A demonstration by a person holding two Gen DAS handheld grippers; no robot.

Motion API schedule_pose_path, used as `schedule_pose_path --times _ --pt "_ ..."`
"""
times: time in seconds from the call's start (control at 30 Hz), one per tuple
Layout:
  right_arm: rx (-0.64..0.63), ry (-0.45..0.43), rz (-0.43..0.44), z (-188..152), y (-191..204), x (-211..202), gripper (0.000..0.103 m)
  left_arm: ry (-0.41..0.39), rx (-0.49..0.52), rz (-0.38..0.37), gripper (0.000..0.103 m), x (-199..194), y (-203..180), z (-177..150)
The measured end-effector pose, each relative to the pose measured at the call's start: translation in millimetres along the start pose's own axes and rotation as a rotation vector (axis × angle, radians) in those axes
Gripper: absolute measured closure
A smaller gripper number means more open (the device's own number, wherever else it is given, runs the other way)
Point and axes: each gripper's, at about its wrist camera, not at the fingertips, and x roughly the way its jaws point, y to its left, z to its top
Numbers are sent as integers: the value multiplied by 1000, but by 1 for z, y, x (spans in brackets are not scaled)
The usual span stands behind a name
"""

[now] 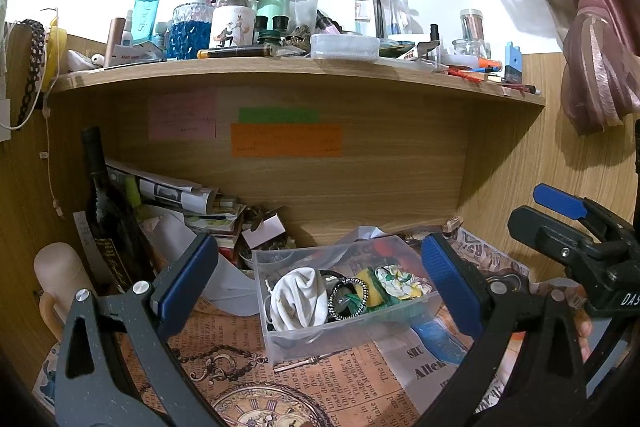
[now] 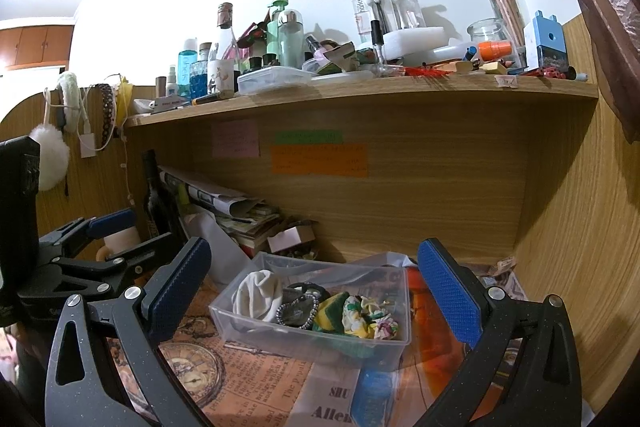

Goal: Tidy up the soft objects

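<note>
A clear plastic box sits on the newspaper-covered desk under the shelf. In it lie a white sock, a black beaded hair band, a yellow-green sponge and a floral scrunchie. My left gripper is open and empty, just in front of the box. My right gripper is open and empty, also facing the box. The right gripper also shows in the left wrist view, and the left one in the right wrist view.
A dark wine bottle and a paper pile stand at the back left. The shelf above is crowded with bottles and jars. A pink curtain hangs at right. A blue card lies near the box.
</note>
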Motion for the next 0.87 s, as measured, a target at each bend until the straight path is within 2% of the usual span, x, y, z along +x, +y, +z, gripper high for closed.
schedule_pose_path --times 0.87 --pt "10 17 13 -4 -3 9 0 16 4 -21 0 4 -3 -3"
